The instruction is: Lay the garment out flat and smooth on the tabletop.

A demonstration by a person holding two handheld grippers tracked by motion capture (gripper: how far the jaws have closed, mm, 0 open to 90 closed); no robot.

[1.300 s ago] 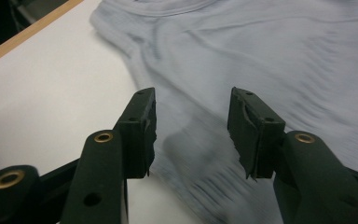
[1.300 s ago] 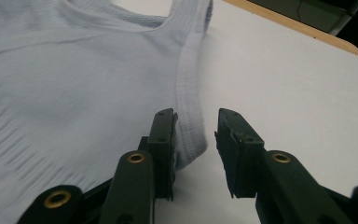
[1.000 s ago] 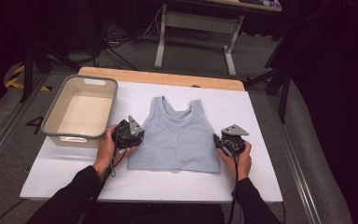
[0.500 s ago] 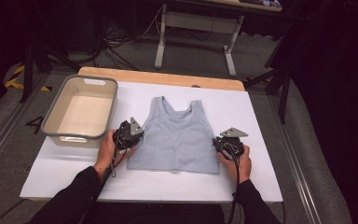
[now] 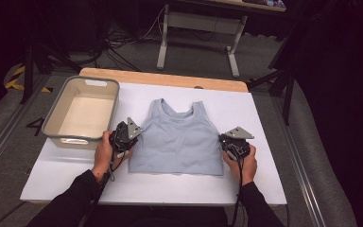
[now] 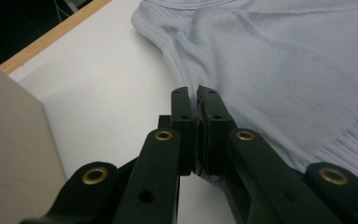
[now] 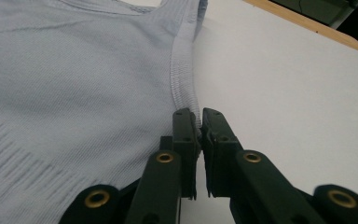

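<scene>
A light blue ribbed tank top (image 5: 179, 137) lies flat on the white table cover (image 5: 264, 118), neck toward the far side. My left gripper (image 5: 132, 139) is at the top's left side edge; in the left gripper view it (image 6: 196, 95) is shut on the hem of the fabric (image 6: 284, 60) just below the armhole. At the top's right side edge is my right gripper (image 5: 223, 142). In the right gripper view it (image 7: 199, 116) is shut on the ribbed side seam of the top (image 7: 74, 70). Both jaw pairs rest low on the table.
A beige plastic bin (image 5: 56, 116) stands on the table's left side, close to my left hand. A wooden table edge (image 5: 170, 78) runs along the far side. Bare white cover stretches to the right of the top and along the near edge.
Both grippers have shifted slightly toward me along the top's side edges. The top itself lies as before.
</scene>
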